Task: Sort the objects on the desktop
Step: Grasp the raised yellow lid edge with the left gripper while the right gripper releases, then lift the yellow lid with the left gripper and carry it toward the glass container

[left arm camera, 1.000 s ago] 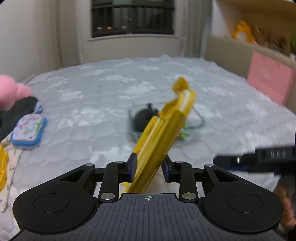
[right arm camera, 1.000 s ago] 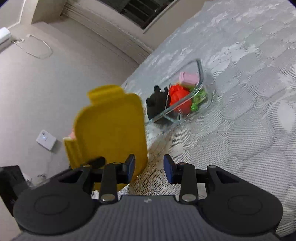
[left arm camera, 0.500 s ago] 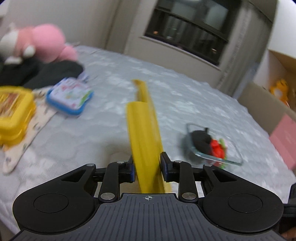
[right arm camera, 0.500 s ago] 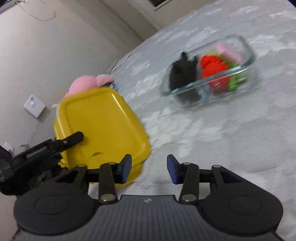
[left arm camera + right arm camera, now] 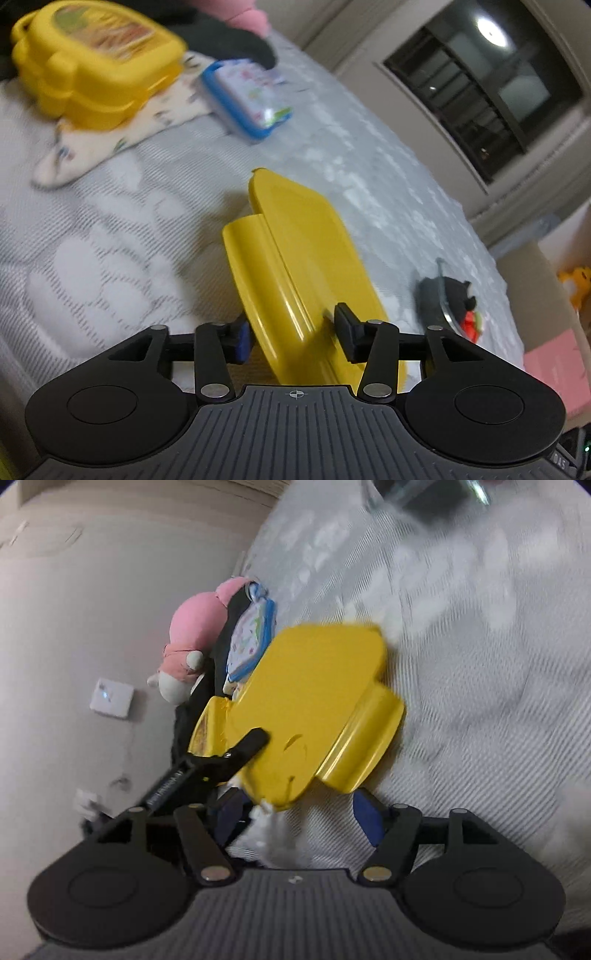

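A flat yellow lid [image 5: 306, 258] lies tilted low over the grey bedspread [image 5: 92, 277]. It sits between the fingers of my left gripper [image 5: 291, 328], whose jaws are opening. The left pad [image 5: 242, 338] stands just off the lid's rim, and the right finger rests over its top. In the right wrist view the same lid [image 5: 314, 701] fills the middle, with one left-gripper finger [image 5: 240, 753] laid on it. My right gripper [image 5: 295, 816] is opening too. The lid's near corner pokes between its pads, and neither pad presses on it.
A closed yellow lunch box [image 5: 96, 62] sits on a patterned cloth [image 5: 110, 144] at the far left, with a blue tin case [image 5: 247, 96] beside it. A pink plush [image 5: 192, 635] lies by the wall. A glass dish [image 5: 447, 306] with small items stands to the right.
The left gripper rolled and swung the lid down from upright to nearly flat, closer to the yellow lunch box, and its jaws parted. The right gripper's jaws widened and closed in on the lid.
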The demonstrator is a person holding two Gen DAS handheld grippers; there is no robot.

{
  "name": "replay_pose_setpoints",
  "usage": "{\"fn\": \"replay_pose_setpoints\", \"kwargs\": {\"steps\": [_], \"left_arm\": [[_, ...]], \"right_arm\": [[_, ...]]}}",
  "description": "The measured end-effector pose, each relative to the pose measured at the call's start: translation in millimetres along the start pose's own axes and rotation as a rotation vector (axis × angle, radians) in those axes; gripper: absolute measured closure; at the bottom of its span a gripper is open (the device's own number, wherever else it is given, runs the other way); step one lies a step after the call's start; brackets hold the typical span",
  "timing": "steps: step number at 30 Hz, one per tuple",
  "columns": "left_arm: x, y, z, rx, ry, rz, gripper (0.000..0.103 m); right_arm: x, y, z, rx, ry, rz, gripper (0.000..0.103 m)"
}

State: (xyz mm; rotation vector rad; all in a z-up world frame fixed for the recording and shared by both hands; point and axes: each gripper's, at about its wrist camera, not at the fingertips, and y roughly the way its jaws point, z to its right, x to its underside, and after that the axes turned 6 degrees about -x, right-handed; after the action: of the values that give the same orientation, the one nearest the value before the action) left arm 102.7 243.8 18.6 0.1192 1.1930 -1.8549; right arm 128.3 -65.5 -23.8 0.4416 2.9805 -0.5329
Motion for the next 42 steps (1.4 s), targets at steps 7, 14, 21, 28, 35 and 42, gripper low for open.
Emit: {"fn": "replay_pose_setpoints", "kwargs": {"steps": [7,14,21,28,35,42], "left_arm": [[6,-2,-11,-0.008,-0.004,-0.009,0.046],[11,-11,-4,0.011,0.038,-0.009,0.021],[21,-15,15,0.119,0.084,-0.075,0.010],[29,-8,25,0.143,0.061,-0.142,0.010],[42,15,60,0.118,0.149,-0.211,0.010],[50,39,92,0.085,0.231,-0.247,0.009]], "right_arm": [[-1,24,12,0.028,0.104,0.071,0.035],[-8,28,9,0.088,0.012,0.118,0.062],[-19,-13,9,0.122,-0.117,0.216,0.075],[-21,-82,16,0.156,-0.189,0.308,0.089],[-22,-135,50,0.211,-0.136,0.367,0.089],[-29,-159,69,0.211,-0.096,0.371,0.061]]}}
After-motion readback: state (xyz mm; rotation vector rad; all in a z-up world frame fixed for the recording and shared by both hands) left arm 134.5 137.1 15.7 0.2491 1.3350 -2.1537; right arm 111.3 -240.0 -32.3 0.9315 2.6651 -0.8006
